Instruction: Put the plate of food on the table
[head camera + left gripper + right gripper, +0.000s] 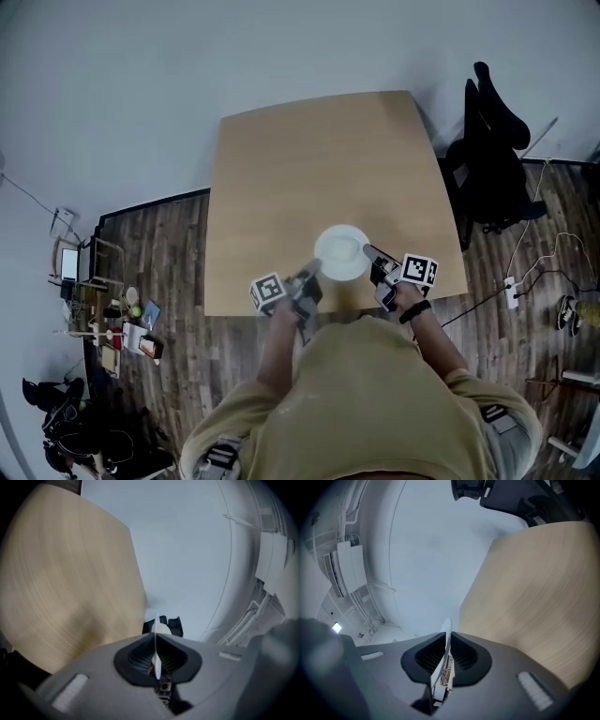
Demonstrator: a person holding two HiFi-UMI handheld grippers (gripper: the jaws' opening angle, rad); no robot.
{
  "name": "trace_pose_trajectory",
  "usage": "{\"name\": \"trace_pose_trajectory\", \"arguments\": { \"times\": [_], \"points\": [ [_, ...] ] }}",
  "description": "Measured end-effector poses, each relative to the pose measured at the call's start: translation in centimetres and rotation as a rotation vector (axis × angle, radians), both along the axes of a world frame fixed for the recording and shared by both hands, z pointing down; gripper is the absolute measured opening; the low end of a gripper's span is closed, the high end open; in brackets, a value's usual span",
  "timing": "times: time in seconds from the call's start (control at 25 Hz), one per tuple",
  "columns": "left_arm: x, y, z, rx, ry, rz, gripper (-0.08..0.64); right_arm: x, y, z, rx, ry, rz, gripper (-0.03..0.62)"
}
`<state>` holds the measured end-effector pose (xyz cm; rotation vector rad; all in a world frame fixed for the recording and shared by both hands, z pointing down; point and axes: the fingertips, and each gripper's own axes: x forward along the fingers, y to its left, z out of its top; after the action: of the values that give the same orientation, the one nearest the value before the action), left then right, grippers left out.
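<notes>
A round white plate [342, 251] hangs over the near edge of the light wooden table [319, 159], carried between both grippers. My left gripper [314, 275] is shut on the plate's left rim, and my right gripper [375, 258] is shut on its right rim. In the left gripper view the rim [156, 656] runs edge-on between the closed pads of my left gripper [156, 641]. The right gripper view shows the same thin rim [447, 632] pinched in my right gripper [446, 651]. I can make out no food on the plate.
A black office chair [487, 141] stands at the table's right side, also seen as the chair [511, 494]. A power strip with cables [511, 291] lies on the wood floor at the right. Shelves with small clutter [103, 309] stand at the left. The tabletop [65, 583] shows bare wood.
</notes>
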<state>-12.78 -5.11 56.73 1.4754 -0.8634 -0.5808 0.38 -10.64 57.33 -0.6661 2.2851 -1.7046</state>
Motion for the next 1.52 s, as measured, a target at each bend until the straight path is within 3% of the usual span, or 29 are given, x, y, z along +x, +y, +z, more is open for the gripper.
{"name": "trace_pose_trajectory", "arguments": {
  "times": [0.4,0.64,0.92,1.52],
  "points": [
    [0.6,-1.1,0.3,-0.035,-0.039,-0.012,0.012,0.9,-1.1,0.3,-0.03,-0.033,-0.001,0.031],
    [1.0,-4.7,0.6,-0.002,-0.066,0.026,0.011,1.2,-4.3,1.1,-0.034,-0.02,0.022,0.031],
    [-0.4,-9.7,1.5,-0.017,-0.077,0.02,0.011,-0.2,-9.1,1.3,-0.025,0.046,-0.001,0.032],
    [-3.0,-14.4,4.6,-0.065,-0.208,0.051,0.015,-2.9,-13.2,4.9,-0.056,0.138,-0.051,0.031]
  ]
}}
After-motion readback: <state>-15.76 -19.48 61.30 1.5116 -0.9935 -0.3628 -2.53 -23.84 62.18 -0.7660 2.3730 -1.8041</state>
